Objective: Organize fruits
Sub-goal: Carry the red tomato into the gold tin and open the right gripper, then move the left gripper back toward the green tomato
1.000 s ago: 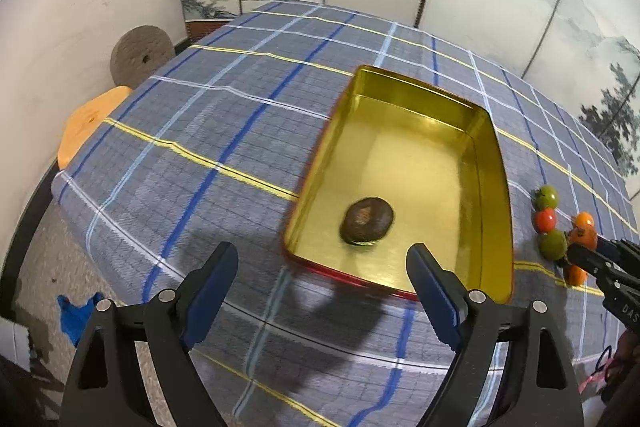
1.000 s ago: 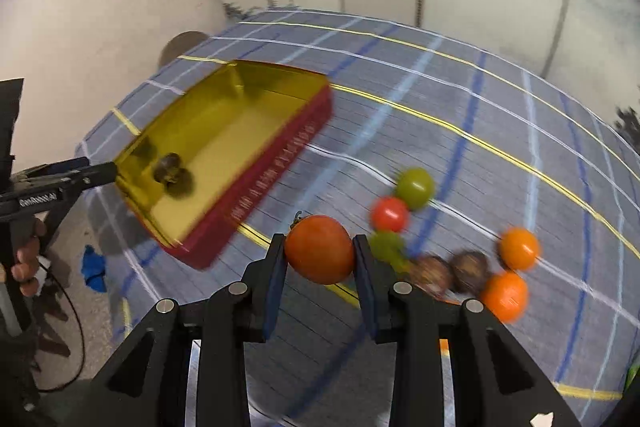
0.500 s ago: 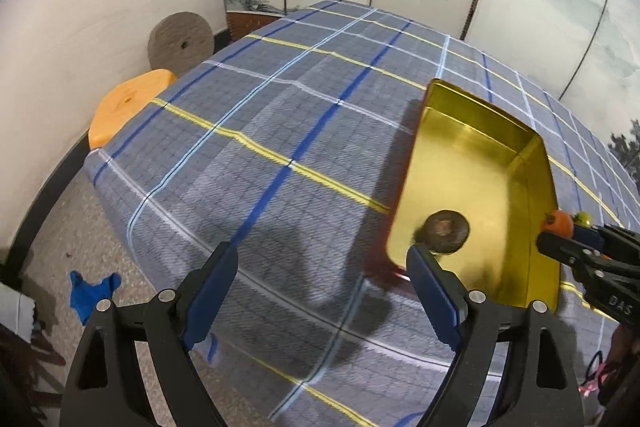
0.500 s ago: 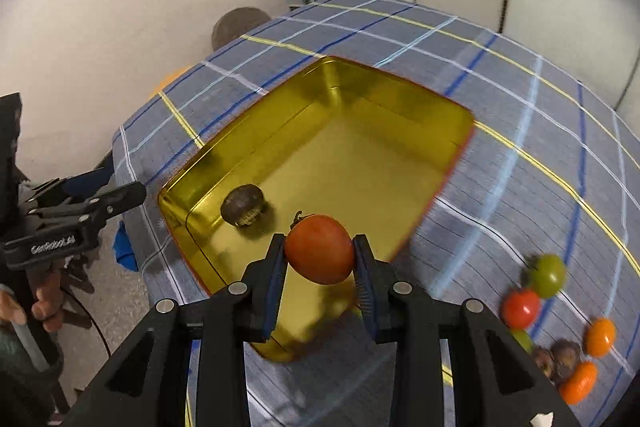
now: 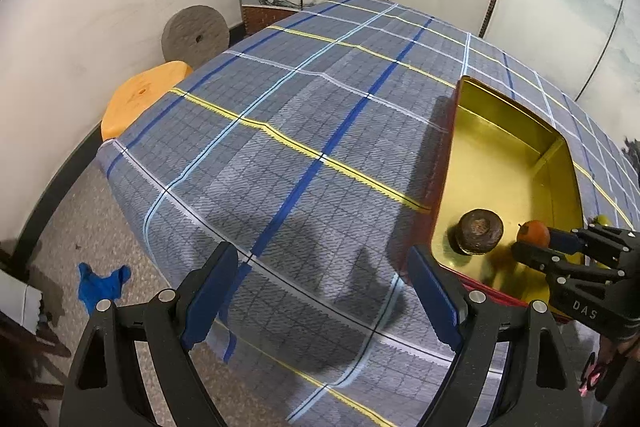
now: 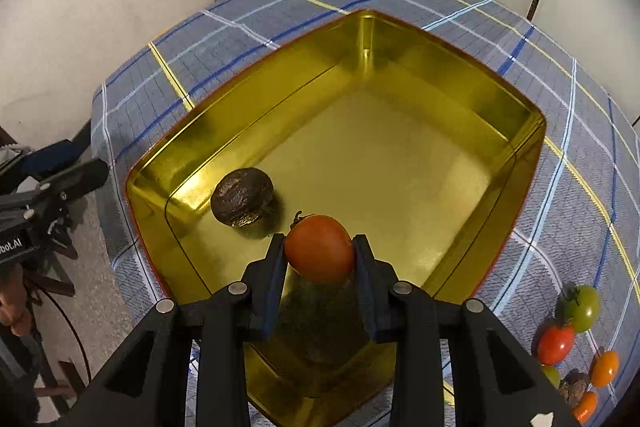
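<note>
Right gripper [image 6: 319, 251]: fingers clamped on orange tomato [image 6: 319, 247], above gold tin [image 6: 400, 163]. Tin holds one dark brown fruit [image 6: 242, 197]. Left gripper [image 5: 323, 285]: fingers apart, empty, over checked table [image 5: 280, 155].

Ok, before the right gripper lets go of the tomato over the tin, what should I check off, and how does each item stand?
1. Right gripper shut on the orange tomato, fingers on both sides: ok.
2. Tomato is over the gold tin, inside its rim: ok.
3. Floor under the tomato free; the dark brown fruit lies apart, to its left in the right wrist view: ok.
4. Tomato low enough to drop without bouncing: cannot tell.
5. Left gripper open, holding nothing, over the tablecloth outside the tin: ok.
6. Loose fruits to the right of the tin, out of the way: ok.
</note>
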Available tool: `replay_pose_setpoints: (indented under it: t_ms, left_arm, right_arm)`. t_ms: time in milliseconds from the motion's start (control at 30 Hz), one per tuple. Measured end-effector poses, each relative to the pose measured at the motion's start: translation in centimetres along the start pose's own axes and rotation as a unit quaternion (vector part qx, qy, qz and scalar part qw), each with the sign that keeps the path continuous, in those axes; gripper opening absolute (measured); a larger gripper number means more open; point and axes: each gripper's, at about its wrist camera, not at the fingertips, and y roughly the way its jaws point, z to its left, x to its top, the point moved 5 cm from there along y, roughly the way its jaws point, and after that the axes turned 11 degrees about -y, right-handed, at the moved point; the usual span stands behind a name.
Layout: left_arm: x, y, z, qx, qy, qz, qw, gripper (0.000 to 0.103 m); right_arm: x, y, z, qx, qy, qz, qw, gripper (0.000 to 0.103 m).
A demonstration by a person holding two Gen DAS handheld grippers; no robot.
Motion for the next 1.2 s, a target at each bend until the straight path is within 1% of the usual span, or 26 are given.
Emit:
replay_pose_setpoints:
  t_ms: [67, 300, 467, 533, 667, 700, 833, 900, 1033, 1200]
  left_arm:
    - [0.0, 0.1, 0.2, 0.001, -0.004, 0.002, 1.0000, 0.086]
    - [0.1, 0.2, 0.3, 0.001, -0.005, 0.002, 1.0000, 0.086]
    - [0.0, 0.1, -0.1, -0.001, -0.002, 0.002, 1.0000, 0.086]
    - [-0.1, 0.2, -0.2, -0.003, -0.003, 0.004, 1.0000, 0.086]
    - [-0.4, 0.4, -0.7, -0.005, -0.001, 0.009, 0.9999, 0.086]
    - [-0.5, 0.4, -0.9, -0.007, 0.000, 0.010, 0.9999, 0.086]
    - [-0.6, 0.0, -2.0, -0.018, 0.009, 0.007, 0.9998, 0.086]
    - [-0.7, -0.3, -2.8, -0.027, 0.012, 0.004, 0.9996, 0.086]
    - [-1.0, -0.9, -5.0, -0.047, 0.028, 0.001, 0.9985, 0.086]
    - [-1.9, -1.8, -8.7, -0.075, 0.069, -0.002, 0.9948, 0.086]
  right_arm:
    - [0.0, 0.1, 0.1, -0.010, -0.007, 0.003, 1.000, 0.031]
    - [0.0, 0.3, 0.4, -0.023, -0.017, 0.009, 1.000, 0.032]
    - [0.1, 0.3, 0.5, -0.022, -0.014, 0.007, 1.000, 0.032]
    - [0.0, 0.1, 0.5, -0.018, -0.013, 0.003, 1.000, 0.035]
    - [0.0, -0.3, 0.7, -0.009, -0.010, -0.008, 1.000, 0.050]
    - [-0.1, -0.4, 0.7, -0.007, -0.008, -0.010, 1.000, 0.050]
    - [-0.8, -2.0, 0.8, 0.009, 0.007, -0.041, 0.999, 0.050]
    - [-1.3, -3.2, 0.5, 0.007, 0.016, -0.059, 0.998, 0.052]
    - [-3.0, -6.1, -1.3, -0.015, 0.037, -0.093, 0.995, 0.054]
    - [-6.5, -9.9, -5.6, -0.067, 0.092, -0.126, 0.985, 0.058]
